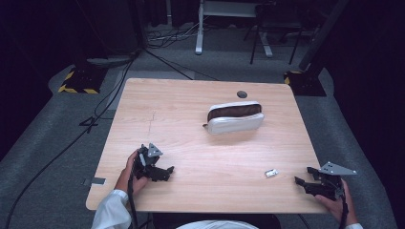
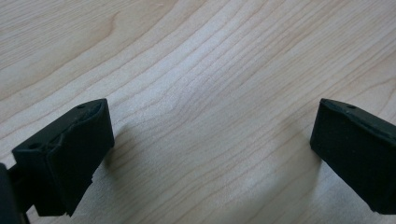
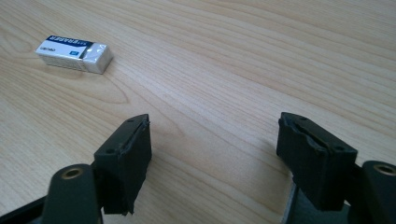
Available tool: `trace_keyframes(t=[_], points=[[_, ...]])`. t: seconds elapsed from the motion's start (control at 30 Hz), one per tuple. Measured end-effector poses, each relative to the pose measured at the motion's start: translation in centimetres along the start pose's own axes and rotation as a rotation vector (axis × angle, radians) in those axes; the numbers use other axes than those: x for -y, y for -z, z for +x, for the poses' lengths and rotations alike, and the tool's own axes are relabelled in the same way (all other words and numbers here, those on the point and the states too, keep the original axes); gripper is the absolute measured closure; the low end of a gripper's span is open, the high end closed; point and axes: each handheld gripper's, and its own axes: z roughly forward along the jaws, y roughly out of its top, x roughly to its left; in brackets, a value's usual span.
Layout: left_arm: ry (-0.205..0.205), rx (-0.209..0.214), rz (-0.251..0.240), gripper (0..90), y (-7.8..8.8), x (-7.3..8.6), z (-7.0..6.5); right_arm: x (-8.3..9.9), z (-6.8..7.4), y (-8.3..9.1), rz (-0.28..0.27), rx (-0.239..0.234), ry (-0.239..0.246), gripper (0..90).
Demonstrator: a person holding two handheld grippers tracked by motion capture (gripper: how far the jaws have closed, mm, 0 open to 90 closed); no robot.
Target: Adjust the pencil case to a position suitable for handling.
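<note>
White eraser [image 1: 271,173] lies flat near front edge, just ahead of right gripper [image 1: 305,175], jaws wide, empty, likely lined up for grab; left gripper [image 1: 165,172] also wide, parked; pouch [image 1: 235,118] open mid-table, probably for drop-in

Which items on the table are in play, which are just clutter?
In play:
eraser, nearest the open right gripper
pencil case, unzipped, mid-table
left gripper, open, over bare wood

Just lying about:
dark round spot near the table's far edge
cables on the floor
</note>
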Motion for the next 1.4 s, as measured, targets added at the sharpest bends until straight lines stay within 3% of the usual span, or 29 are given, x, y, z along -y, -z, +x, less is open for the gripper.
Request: trace_keyframes(t=[0.2,0.37,0.43,0.6,0.9,1.13,1.23,1.4], points=[[0.013,-0.007,0.001,0.2,0.0,0.0,-0.2,0.0,0.3,0.0,0.001,-0.019,0.021,25.2],[-0.014,0.02,-0.002,0.6,0.5,0.6,-0.6,-0.1,0.7,-0.1,0.002,-0.042,0.05,25.1],[-0.032,0.032,-0.003,0.6,0.6,0.8,-0.6,-0.4,1.4,-0.2,-0.005,-0.042,0.111,25.1],[-0.039,0.046,0.003,0.2,0.6,0.7,-0.6,-1.5,3.1,-1.5,0.024,-0.131,0.129,21.8],[-0.042,0.042,0.002,0.2,0.4,0.5,-0.7,-3.5,6.9,-3.8,0.031,-0.156,0.157,21.2],[-0.04,0.042,0.002,0.2,0.4,0.5,-0.7,-4.4,9.1,-4.5,0.03,-0.133,0.131,33.2],[-0.041,0.042,0.001,0.2,0.4,0.5,-0.7,-4.6,9.7,-4.9,0.016,-0.126,0.128,34.3],[-0.04,0.04,0.002,0.2,0.4,0.5,-0.7,-4.6,9.9,-5.0,-0.001,-0.163,0.152,41.1]])
